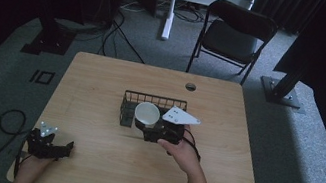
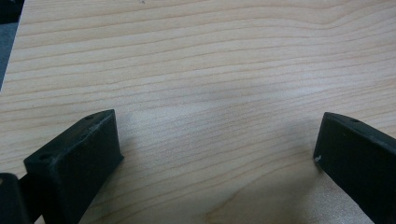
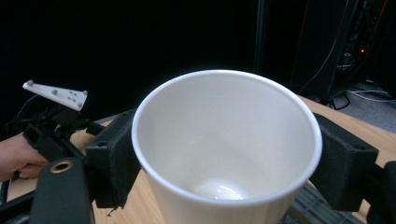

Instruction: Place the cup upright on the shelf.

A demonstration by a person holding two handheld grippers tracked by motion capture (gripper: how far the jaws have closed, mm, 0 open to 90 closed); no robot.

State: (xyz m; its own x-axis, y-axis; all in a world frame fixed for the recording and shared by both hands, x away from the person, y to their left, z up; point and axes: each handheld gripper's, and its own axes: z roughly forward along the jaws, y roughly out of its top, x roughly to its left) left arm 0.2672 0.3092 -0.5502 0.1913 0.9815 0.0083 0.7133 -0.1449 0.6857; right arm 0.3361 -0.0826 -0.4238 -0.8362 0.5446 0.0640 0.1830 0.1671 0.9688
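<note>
I have the right tongs (image 1: 146,125) clamped on a white paper cup (image 1: 147,113), one black jaw pressed against each side of its wall just below the rim. In the right gripper view the cup (image 3: 226,140) stands upright with its mouth open toward the camera, and its inside looks bare. From the high view, the cup sits at the near edge of a black wire basket (image 1: 131,98) in the middle of the pale wooden desk (image 1: 102,81) — whether it is inside the basket or held just above its near wall, I cannot tell from this angle. My right hand (image 1: 182,151) grips the tool from the near side, its grey three-cornered plate lying just right of the cup.

The left tongs (image 1: 71,146) rest at the near left corner of the desk, well apart from the basket. In the left gripper view they (image 2: 217,149) stand spread wide — released, with bare wood grain between the jaws.
</note>
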